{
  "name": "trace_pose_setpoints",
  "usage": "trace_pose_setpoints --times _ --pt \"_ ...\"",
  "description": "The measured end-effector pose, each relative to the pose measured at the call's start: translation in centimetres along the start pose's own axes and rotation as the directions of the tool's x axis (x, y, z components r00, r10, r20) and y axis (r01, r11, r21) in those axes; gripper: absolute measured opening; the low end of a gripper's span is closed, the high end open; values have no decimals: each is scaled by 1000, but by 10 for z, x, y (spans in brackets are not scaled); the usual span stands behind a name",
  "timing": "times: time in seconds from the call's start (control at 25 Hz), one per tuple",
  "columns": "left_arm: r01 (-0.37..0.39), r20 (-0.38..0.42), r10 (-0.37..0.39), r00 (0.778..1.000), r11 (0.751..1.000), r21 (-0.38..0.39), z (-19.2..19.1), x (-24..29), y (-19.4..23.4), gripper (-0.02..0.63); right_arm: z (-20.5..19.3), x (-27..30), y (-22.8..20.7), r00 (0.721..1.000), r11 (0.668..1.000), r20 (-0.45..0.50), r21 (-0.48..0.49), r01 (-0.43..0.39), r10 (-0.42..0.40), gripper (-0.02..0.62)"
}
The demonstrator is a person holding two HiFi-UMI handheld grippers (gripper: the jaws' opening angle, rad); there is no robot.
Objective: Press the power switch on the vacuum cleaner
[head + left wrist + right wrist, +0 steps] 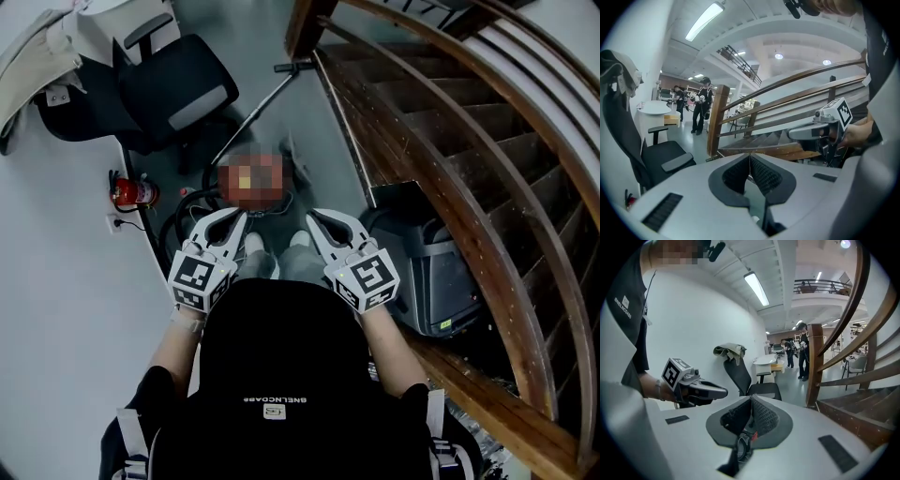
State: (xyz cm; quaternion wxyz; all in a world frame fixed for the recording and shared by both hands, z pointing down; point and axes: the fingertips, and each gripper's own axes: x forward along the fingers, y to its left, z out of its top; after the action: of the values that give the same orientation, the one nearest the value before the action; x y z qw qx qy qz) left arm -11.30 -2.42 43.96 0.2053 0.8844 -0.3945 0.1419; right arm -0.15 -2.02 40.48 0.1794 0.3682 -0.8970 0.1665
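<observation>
Standing beside a wooden staircase (450, 150), a person holds the two hand-held grippers up at chest height, side by side and pointing forward and outward. The left hand-held gripper (234, 217) is clenched: its own view shows the ribbed pads pressed together at the tip with nothing between them. The right hand-held gripper (315, 217) is clenched in the same way and is also empty. Neither one touches anything.

The vacuum cleaner (248, 117) lies on the grey floor (253, 47) ahead of the person's feet, well below the hand-held grippers. Its long wand runs away towards the foot of the stairs and its black hose (180, 223) curls round at the left. A blurred patch covers the body, so the power switch cannot be made out.

A black office chair (178, 89) stands to the left, with a pale cloth (730, 350) draped over its back. A red fire extinguisher (134, 192) sits by the white wall (66, 291), near a wall socket (117, 223). A grey and black case (427, 277) rests against the side of the stairs, at the right. Two people (702, 105) stand far off in the hall.
</observation>
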Motion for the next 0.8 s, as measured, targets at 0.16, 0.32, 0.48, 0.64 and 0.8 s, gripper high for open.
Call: trace_pose_setpoints --times 0.16,0.32,0.48,0.64,0.8 --pt "-15 -56 14 998 1000 -20 -17 18 17 17 -9 16 -6 997 999 -62 6 -36 36 27" --pt "-44 -111 42 993 999 -11 -37 39 34 16 -20 27 -15 992 998 -112 13 -63 64 27" --pt "-74 -169 69 983 997 -20 -66 62 54 16 -34 35 -25 984 997 -161 25 -71 74 28" --pt "-103 -233 87 969 993 -58 -101 84 79 15 -41 41 -29 981 996 -172 31 -85 89 26" --pt "-139 -299 116 947 989 -58 -139 107 103 15 -52 47 -37 977 996 -195 38 -77 82 26"
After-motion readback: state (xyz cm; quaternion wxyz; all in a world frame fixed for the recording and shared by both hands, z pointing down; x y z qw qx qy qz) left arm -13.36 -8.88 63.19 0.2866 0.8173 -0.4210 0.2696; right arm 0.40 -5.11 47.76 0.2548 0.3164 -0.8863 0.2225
